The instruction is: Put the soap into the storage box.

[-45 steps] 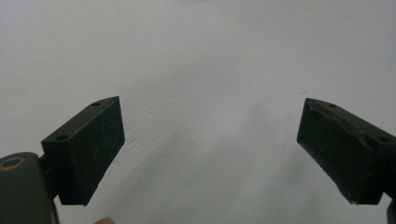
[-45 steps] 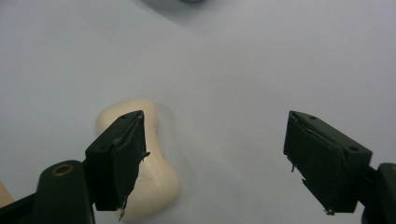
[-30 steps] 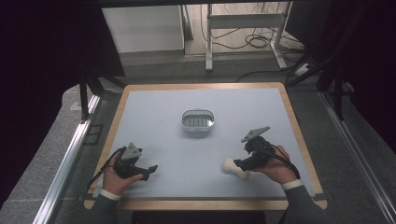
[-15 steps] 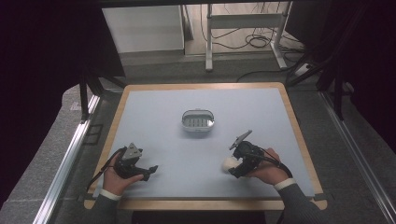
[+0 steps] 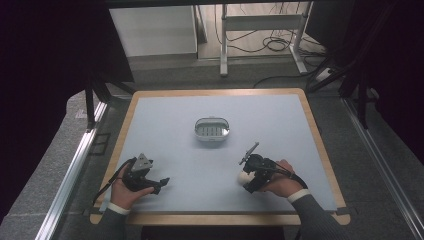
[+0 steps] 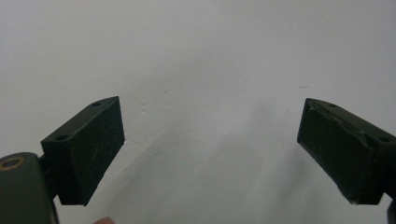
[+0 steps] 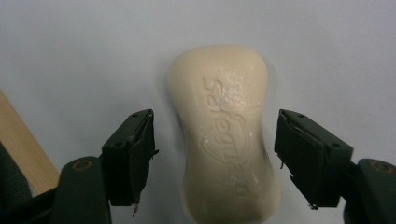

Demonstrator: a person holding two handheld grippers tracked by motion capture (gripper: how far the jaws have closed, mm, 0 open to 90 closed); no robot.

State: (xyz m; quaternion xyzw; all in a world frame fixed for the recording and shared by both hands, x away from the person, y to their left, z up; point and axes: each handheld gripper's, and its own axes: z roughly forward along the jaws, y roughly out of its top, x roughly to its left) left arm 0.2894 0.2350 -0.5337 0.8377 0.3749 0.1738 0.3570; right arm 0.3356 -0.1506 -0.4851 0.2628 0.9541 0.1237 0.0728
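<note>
Since the earlier frames my right gripper (image 5: pixel 248 181) has come inward from the right side of the table toward the near edge and dropped over the bar of soap (image 7: pixel 225 135), and its jaws have just been closing with the soap between them. In the right gripper view I see the cream bar lying flat on the pale blue surface (image 7: pixel 70 51), embossed lettering up, with one black jaw on either side of it; a sliver of mat still shows between each pad and the bar, so the tongs stand at a middling width around the soap and are not yet pressing on it. A strip of the table's wooden rim (image 7: pixel 21 149) crosses the lower left corner of that view. In the high view the soap (image 5: pixel 244 177) sits near the near edge of the surface, right of its middle, half covered by the right gripper, with my right hand (image 5: pixel 280 180) behind it. My left gripper (image 5: pixel 159 183) rests near the near left corner, in the same place as before; in the left gripper view (image 6: pixel 210 154) its jaws stand wide apart with bare mat between them. A small oval soap dish (image 5: pixel 212 129) with a ribbed inside stands at about the middle of the surface, well apart from both grippers and from the soap.
</note>
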